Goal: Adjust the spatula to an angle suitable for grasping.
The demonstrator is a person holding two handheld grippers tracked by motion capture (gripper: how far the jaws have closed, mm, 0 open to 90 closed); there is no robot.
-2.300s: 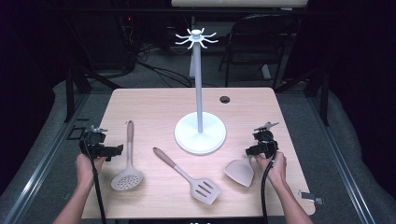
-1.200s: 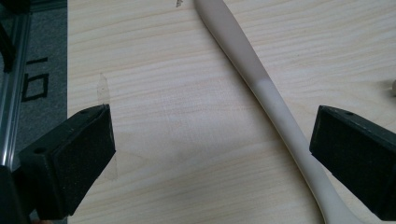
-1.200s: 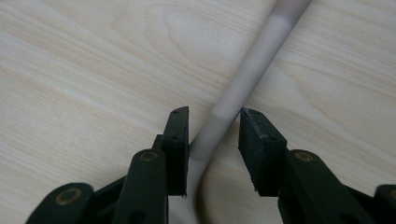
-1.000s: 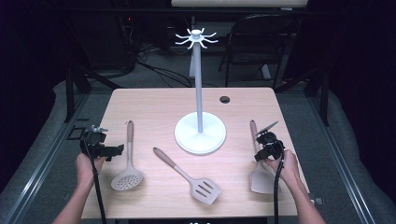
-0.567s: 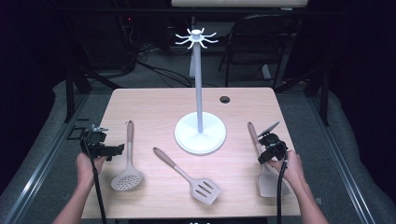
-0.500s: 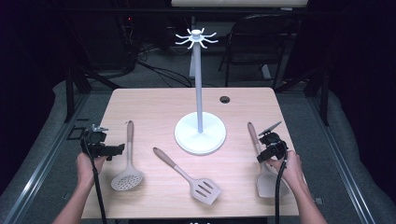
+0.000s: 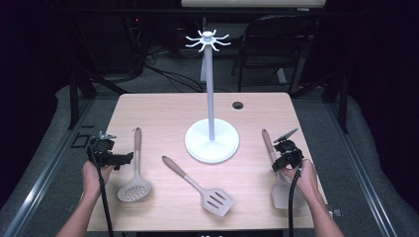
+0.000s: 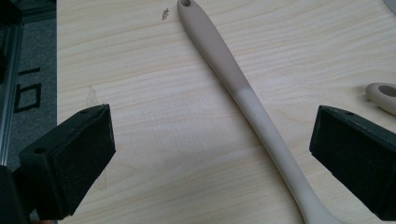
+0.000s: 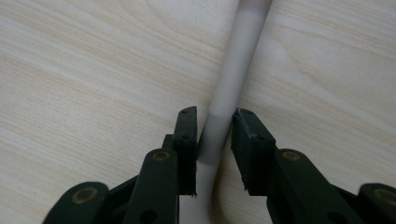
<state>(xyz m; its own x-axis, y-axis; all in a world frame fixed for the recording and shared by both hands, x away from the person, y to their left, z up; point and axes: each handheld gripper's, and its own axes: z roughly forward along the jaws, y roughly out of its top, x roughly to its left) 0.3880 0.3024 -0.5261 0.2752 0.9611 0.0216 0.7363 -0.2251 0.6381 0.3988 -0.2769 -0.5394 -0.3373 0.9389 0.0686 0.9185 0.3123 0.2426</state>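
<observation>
A beige solid spatula [image 7: 282, 195] lies on the wooden table [image 7: 163, 113] at the right, blade towards the front edge. My right gripper [image 7: 279, 159] stands over its handle [image 9: 238, 65]. Its jaws have just been closing and both pads now press the handle. At the left, my left gripper [image 7: 122, 159] is held wide open just above the table. The handle of a beige skimmer [image 8: 233, 79] runs slantwise between its pads, touching neither. The skimmer's round head [image 7: 134, 186] lies near the front edge.
A white utensil stand [image 7: 211, 140] with hooks on top rises from the table's middle. A slotted spatula [image 7: 217, 200] lies slantwise in front of it, and its handle end [image 8: 383, 93] is near my left gripper. A dark grommet hole [image 7: 238, 105] sits at the back.
The solid spatula has swung round from lying beside the stand's base to pointing away along the right edge, and the right hand went with it. The left hand has stayed still.
</observation>
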